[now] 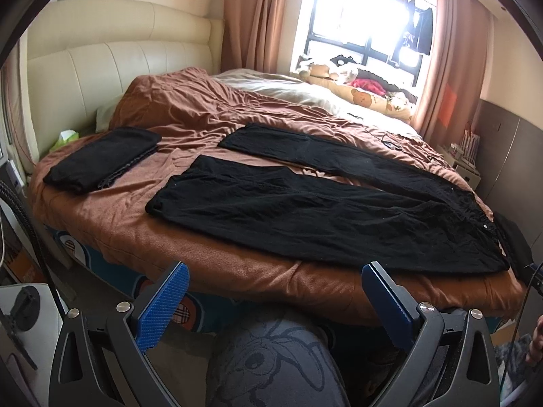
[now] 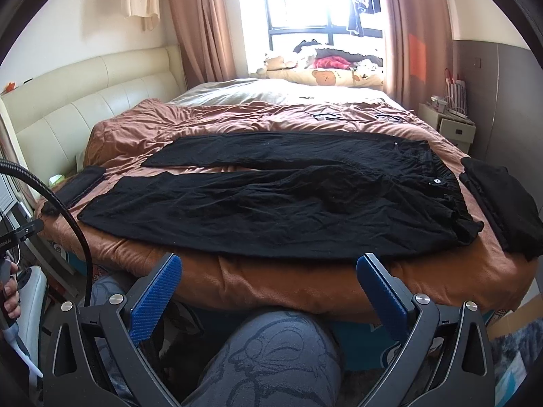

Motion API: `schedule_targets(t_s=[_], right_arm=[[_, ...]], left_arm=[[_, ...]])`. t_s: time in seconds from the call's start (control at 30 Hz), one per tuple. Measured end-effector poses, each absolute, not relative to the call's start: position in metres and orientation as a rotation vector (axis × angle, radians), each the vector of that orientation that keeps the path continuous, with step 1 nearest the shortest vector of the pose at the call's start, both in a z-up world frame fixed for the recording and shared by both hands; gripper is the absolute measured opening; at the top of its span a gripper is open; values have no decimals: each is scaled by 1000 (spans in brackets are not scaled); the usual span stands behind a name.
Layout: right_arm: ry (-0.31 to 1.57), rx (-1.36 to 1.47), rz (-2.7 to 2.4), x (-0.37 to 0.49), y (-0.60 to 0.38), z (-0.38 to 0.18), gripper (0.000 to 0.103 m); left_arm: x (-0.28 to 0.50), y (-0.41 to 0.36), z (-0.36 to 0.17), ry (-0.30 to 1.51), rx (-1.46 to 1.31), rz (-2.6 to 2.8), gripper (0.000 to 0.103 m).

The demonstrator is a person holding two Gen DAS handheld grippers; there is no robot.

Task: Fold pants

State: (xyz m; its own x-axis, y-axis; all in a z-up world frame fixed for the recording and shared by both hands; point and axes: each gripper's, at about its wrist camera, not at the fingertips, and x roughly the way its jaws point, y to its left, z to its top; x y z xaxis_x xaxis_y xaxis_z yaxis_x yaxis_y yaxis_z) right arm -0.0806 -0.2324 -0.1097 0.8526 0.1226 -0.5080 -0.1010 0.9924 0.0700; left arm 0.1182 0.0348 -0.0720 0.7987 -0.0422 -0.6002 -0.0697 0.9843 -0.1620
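Note:
Black pants [image 1: 305, 210] lie spread flat on the brown bedspread [image 1: 190, 112], legs apart pointing left, waistband at the right. They also show in the right wrist view [image 2: 271, 210], with a button on the waistband [image 2: 437, 180]. My left gripper [image 1: 275, 271] is open and empty, held off the bed's near edge, short of the pants. My right gripper [image 2: 268, 264] is open and empty too, just in front of the near edge, below the pants' lower leg.
A folded black garment [image 1: 101, 159] lies at the bed's left end and another [image 2: 502, 203] at the right end. Cream headboard [image 1: 112, 54] on the left, window and soft toys [image 2: 325, 68] behind, nightstand [image 2: 448, 122] at the right. A person's knee [image 2: 271, 356] is below the grippers.

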Motion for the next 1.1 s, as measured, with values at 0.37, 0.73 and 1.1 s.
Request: schedule_targets(t_s=[0.37, 0.73, 1.1], right_arm=[[616, 122, 48, -39, -249, -120, 103], [658, 251, -49, -9, -285, -128, 103], [690, 348, -143, 7, -329, -146, 103]], left_arm=[[172, 61, -109, 738, -277, 13, 103], [221, 91, -138, 795, -405, 4, 88], [257, 129, -167, 856, -519, 70, 70]])
